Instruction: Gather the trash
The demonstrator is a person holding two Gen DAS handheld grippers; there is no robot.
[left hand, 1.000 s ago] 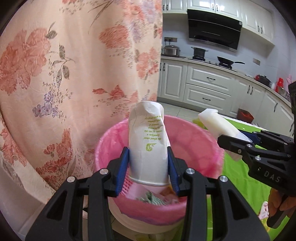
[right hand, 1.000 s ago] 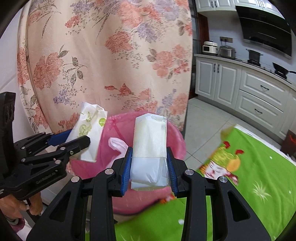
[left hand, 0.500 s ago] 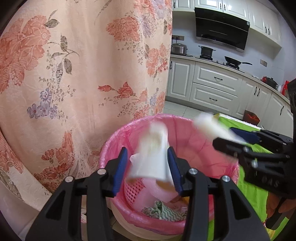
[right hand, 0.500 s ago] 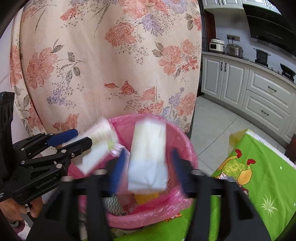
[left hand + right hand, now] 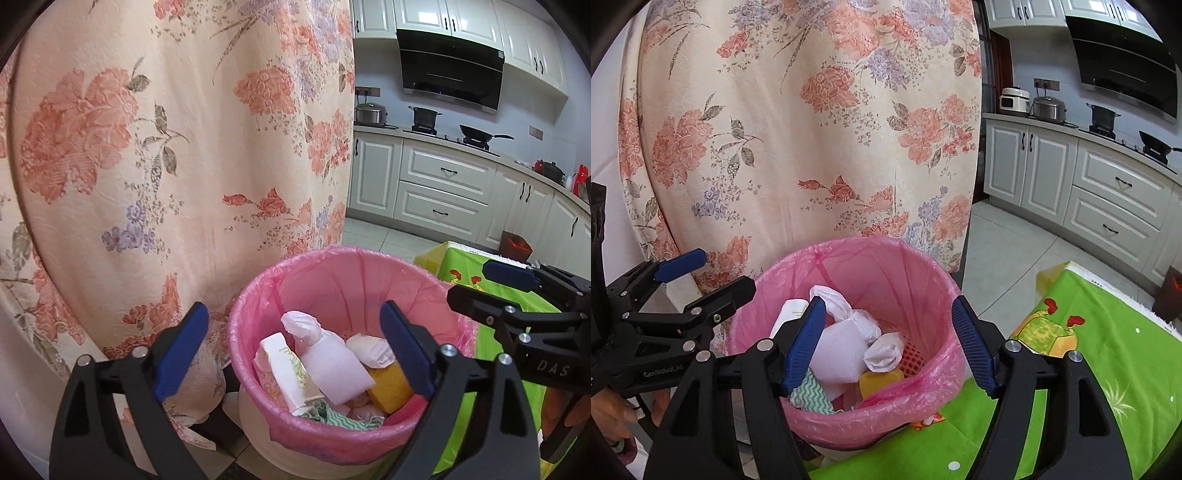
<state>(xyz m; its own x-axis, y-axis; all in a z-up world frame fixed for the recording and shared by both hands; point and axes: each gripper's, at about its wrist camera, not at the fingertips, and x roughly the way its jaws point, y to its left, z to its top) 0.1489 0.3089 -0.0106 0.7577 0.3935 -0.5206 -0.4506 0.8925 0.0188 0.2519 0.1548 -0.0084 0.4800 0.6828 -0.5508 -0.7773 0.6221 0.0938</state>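
Both the left gripper (image 5: 295, 354) and right gripper (image 5: 890, 343) are hanging wide and empty, jaws just opened, directly above the pink-lined round bin (image 5: 332, 258), trash lying below.

We list the bin liner (image 5: 332, 280): thin pink plastic film, glossy, wrinkled, folded over the rim of a smooth white plastic bin (image 5: 258, 424).

We list the trash: a white carton (image 5: 291, 373) of matt paper with green print, a soft white packet (image 5: 336, 365), a crumpled paper ball (image 5: 882, 356), a green zigzag cloth (image 5: 809, 395).

We list the curtain (image 5: 166, 147): woven floral cloth, matt, finely textured.

We list each hand-held gripper, left (image 5: 295, 343) and right (image 5: 888, 343): matt black plastic with ribbed blue pads (image 5: 971, 343) and bright metal screws.

We list the cabinets (image 5: 1108, 184): smooth, pale, satin-painted.
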